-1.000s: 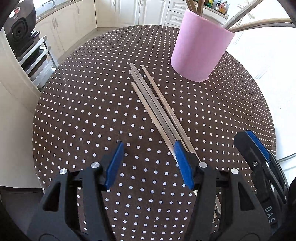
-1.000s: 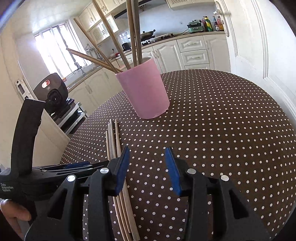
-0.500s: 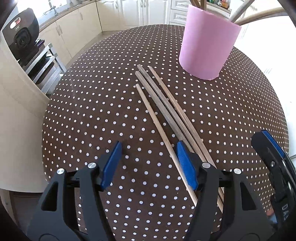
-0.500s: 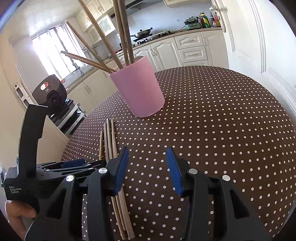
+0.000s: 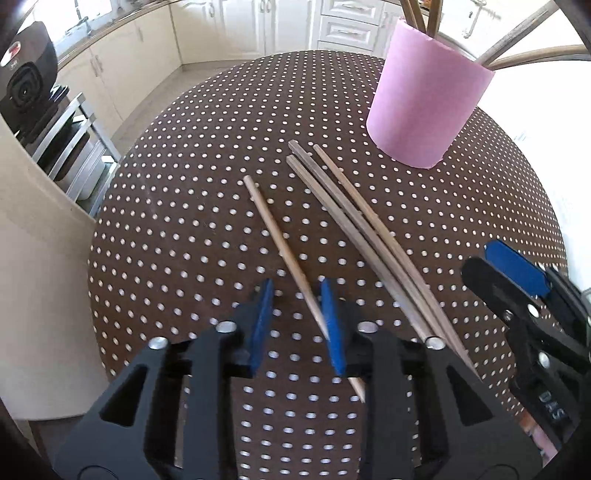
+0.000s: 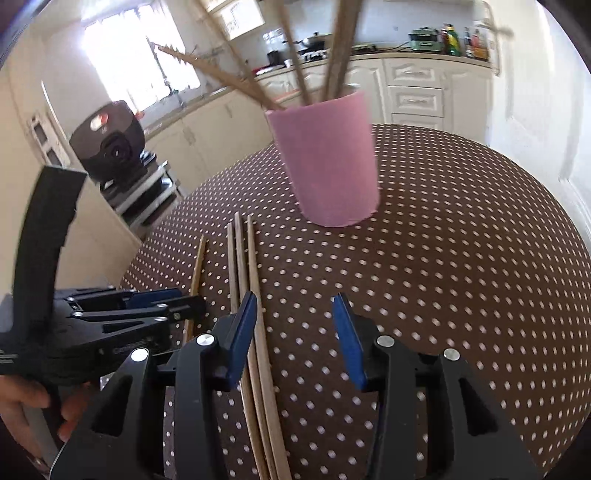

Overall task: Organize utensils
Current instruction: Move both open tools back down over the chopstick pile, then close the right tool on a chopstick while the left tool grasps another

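The left gripper (image 5: 297,325) is low over the near edge of the desk (image 5: 192,206), which has a brown cloth with white dots. Its blue fingers (image 5: 260,325) are spread a little, and one stick (image 5: 284,254) lies between them, close against the right finger. It is not pinched yet as far as can be seen. This stick lies apart from the others and points toward the far side of the desk. Just to its right lie three more sticks (image 5: 365,236), side by side and touching, with their far ends near the cup. The right gripper (image 6: 295,336) is over the near edge too, to the right of the left one. Its fingers (image 6: 347,339) are spread wide and hold nothing. Its left finger is right over the three sticks (image 6: 245,273), but the view is a bit blurred, so a touch cannot be told. Past the sticks, toward the far right edge of the desk, stands a pink cup (image 5: 424,99). It is upright, and more sticks (image 6: 336,48) stand in it, leaning out in different ways. Beyond the desk are pale cupboards (image 5: 229,26) and a black camera (image 6: 110,144) on a stand.
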{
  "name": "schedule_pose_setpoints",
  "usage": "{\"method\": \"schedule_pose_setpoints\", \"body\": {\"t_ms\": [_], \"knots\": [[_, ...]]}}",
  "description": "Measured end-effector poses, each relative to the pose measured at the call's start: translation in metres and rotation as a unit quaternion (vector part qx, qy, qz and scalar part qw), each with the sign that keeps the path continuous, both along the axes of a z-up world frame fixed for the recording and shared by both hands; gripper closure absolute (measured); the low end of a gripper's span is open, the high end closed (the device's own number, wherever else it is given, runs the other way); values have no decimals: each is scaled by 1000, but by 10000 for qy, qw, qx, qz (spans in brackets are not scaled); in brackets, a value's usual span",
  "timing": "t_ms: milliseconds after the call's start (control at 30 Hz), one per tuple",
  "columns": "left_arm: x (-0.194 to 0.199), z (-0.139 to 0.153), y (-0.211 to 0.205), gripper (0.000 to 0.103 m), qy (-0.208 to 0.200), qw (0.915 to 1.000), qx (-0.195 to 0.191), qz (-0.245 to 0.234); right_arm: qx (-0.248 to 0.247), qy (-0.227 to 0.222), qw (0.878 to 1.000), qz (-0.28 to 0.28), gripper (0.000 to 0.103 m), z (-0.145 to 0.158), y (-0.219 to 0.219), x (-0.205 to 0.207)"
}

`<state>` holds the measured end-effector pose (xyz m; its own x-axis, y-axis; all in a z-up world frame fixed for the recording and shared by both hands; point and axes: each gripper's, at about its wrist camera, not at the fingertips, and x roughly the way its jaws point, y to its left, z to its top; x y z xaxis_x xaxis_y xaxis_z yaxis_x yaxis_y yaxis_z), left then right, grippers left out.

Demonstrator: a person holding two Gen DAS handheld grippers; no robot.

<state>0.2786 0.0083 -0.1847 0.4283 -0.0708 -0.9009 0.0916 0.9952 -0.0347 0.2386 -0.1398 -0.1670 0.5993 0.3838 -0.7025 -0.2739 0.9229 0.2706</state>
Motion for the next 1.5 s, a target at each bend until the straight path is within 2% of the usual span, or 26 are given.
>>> {"method": "schedule_pose_setpoints", "body": {"t_ms": [167, 433, 600, 867, 967, 1100, 1233, 1300, 1500], "knots": [[5, -3, 13, 85, -58, 9996, -123, -228, -500, 33, 9985, 214, 63, -4, 24, 16], [21, -8, 39, 87, -68, 9990, -252, -376, -900, 53, 9950, 421, 70, -9, 49, 38], [19, -6, 26, 87, -116, 9991, -200, -366, -997, 104, 9935, 531, 72, -13, 59, 46], [24, -7, 29, 87, -142, 9990, -241, -339, -1065, 189, 9924, 584, 78, -15, 68, 56], [28, -6, 25, 87, -147, 9992, -201, -309, -1257, 212, 9899, 620, 81, -17, 75, 58], [34, -5, 22, 87, -188, 9993, -181, -278, -1274, 296, 9892, 663, 99, -17, 81, 64], [37, -5, 20, 87, -218, 9993, -155, -268, -1248, 347, 9892, 682, 99, -16, 82, 63], [37, -4, 18, 91, -255, 9992, -141, -264, -1188, 359, 9900, 667, 99, -15, 79, 61], [27, 5, 19, 96, -425, 9977, -471, -224, -724, 258, 9954, 567, 99, 2, 54, 46]]}}
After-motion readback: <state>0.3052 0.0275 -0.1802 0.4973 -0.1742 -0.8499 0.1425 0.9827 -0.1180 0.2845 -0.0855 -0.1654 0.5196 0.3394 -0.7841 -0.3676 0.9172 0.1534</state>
